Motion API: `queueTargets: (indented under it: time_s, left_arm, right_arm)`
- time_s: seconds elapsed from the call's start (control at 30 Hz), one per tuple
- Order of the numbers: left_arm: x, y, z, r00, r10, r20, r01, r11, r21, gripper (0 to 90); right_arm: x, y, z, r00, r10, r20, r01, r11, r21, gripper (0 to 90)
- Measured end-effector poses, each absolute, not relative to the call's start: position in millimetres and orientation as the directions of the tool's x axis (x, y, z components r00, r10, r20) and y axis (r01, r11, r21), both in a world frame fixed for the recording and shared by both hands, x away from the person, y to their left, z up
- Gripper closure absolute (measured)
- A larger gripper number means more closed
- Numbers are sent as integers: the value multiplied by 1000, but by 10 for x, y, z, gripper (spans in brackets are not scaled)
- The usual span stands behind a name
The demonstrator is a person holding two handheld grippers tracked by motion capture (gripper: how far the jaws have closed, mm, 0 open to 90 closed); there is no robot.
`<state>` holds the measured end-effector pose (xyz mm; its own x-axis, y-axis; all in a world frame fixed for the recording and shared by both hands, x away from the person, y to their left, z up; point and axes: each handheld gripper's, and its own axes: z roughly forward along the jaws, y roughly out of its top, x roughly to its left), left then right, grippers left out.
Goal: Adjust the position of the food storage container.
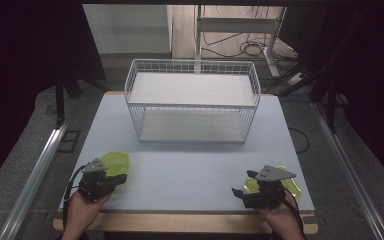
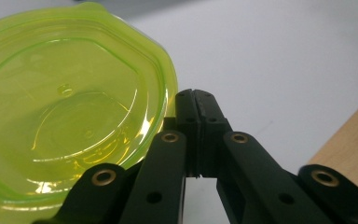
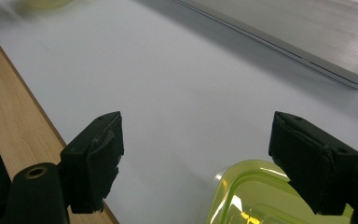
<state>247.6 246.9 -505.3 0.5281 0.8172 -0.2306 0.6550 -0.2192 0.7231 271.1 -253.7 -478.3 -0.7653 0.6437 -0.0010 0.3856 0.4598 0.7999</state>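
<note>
Plainly the green bowl [image 2: 70, 112] just left of the shut left gripper [image 2: 196, 100] looked light, thin and slippery, best pinched at its rim, while the right gripper [image 3: 196, 154] gaped over a green lid [image 3: 256, 196].

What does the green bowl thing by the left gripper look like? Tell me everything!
The green bowl looks like clear yellow-green plastic, shallow, with a wavy many-sided rim and ringed ridges in its bottom. It sits open side up and empty on the pale table, near the front left corner. The left gripper, jaws shut, lies right beside its rim; whether they touch is unclear.
</note>
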Motion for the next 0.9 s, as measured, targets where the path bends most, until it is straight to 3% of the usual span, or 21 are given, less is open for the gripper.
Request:
queueTargets:
  time_s: [0.13, 0.27, 0.3, 0.33, 0.37, 0.53, 0.67, 0.9]
  left_arm:
    - [2416, 2339, -5018, 574, 786, -231, 629, -243, 738, 888]
    - [2374, 2161, -5020, 623, 757, -195, 589, -291, 754, 773]
    - [2374, 2161, -5020, 623, 757, -195, 589, -291, 754, 736]
    - [2362, 2101, -5033, 636, 750, -181, 574, -302, 761, 736]
    - [2357, 2046, -5049, 647, 741, -179, 561, -304, 770, 579]
    - [2350, 1964, -5100, 658, 725, -203, 558, -289, 777, 380]
    - [2345, 1904, -5142, 662, 725, -191, 559, -308, 770, 294]
    - [2332, 1835, -5174, 671, 724, -160, 553, -345, 758, 277]
  right_arm:
    - [2719, -2559, -4778, -757, 653, 23, 404, 440, 802, 236]
    - [2727, -2636, -4748, -742, 670, 11, 416, 448, 791, 373]
    - [2727, -2636, -4748, -742, 670, 11, 416, 448, 791, 373]
    - [2733, -2661, -4740, -741, 672, 9, 417, 450, 790, 448]
    - [2743, -2749, -4713, -741, 672, 12, 429, 460, 777, 601]
    - [2760, -2977, -4627, -686, 727, -7, 464, 445, 766, 863]
    - [2776, -3212, -4572, -621, 784, -14, 496, 406, 767, 897]
    - [2777, -3523, -4570, -527, 849, -35, 557, 376, 741, 897]
